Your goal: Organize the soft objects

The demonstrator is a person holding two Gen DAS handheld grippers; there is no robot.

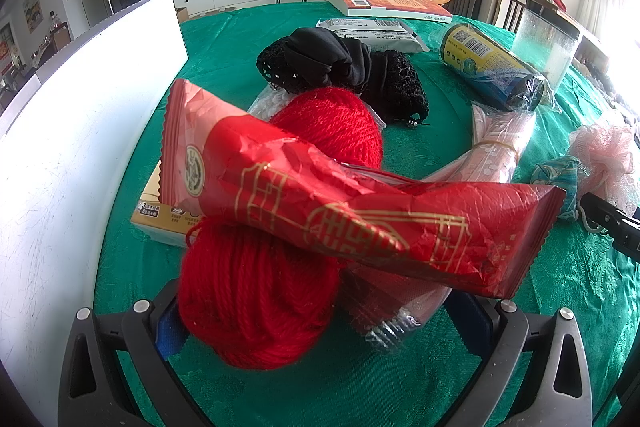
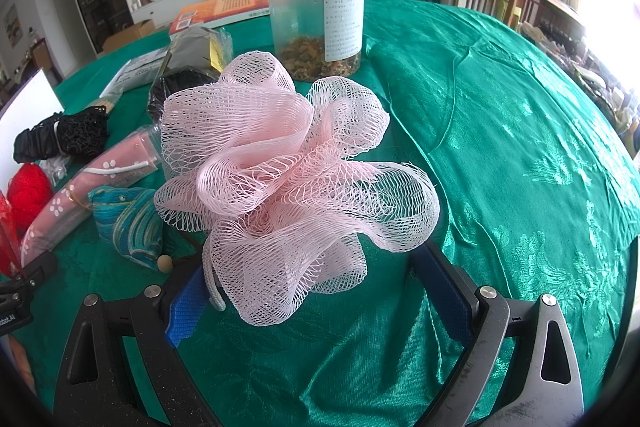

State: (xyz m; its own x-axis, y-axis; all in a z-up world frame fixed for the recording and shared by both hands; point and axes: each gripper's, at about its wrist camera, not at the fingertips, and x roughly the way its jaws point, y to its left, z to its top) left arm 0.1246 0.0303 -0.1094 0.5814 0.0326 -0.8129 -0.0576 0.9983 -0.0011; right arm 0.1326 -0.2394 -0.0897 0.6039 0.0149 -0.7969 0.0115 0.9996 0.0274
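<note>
My left gripper [image 1: 320, 323] stands open low over the green tablecloth [image 1: 360, 387]. Between its fingers lie a red yarn ball [image 1: 256, 307], touching the left pad, and the end of a clear-wrapped pink bundle [image 1: 392, 307]. A red foil packet [image 1: 340, 211] lies across both. A second red yarn ball [image 1: 336, 123] and a black mesh cloth [image 1: 340, 67] sit beyond. My right gripper [image 2: 316, 295] is open around a pink mesh bath pouf [image 2: 280, 179] that rests on the cloth. A teal patterned pouch [image 2: 128, 223] lies to its left.
A tall white box [image 1: 80, 127] walls off the left side. A tissue box [image 1: 160, 215] sits beneath the packet. A wrapped can [image 1: 488, 67], a clear jar with a black lid [image 2: 316, 11], a silver pack [image 1: 372, 31] and a book [image 1: 388, 1] stand farther back. Bare cloth [image 2: 520, 147] spreads right.
</note>
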